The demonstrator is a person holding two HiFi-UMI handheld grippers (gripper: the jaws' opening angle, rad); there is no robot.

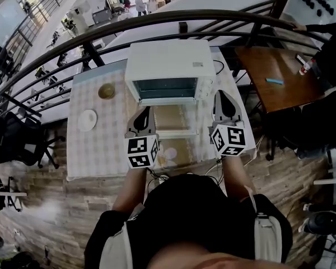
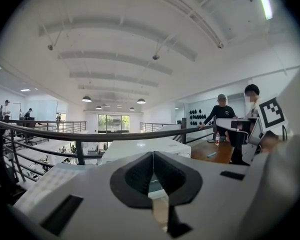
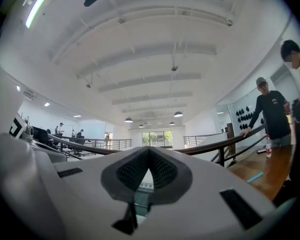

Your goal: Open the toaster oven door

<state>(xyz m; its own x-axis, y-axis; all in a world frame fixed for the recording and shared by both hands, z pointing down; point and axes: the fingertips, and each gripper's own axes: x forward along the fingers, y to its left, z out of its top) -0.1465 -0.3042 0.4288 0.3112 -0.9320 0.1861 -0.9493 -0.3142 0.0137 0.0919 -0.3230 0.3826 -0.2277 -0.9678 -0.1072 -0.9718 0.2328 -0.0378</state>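
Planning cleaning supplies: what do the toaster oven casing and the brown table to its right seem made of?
Toaster oven: white, matte casing, likely painted metal, though plastic is possible. Brown table: probably wood or veneer, warm streaky surface with slight sheen.

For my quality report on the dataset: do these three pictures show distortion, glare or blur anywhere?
Head view: strong fisheye, the dark metal railing bends into an arc; the white box-shaped toaster oven is sharp, evenly lit. Left gripper view: black corners, the long ceiling lamp glares, the near left tool looks soft. Right gripper view: the same black corners and a bright, pale ceiling.
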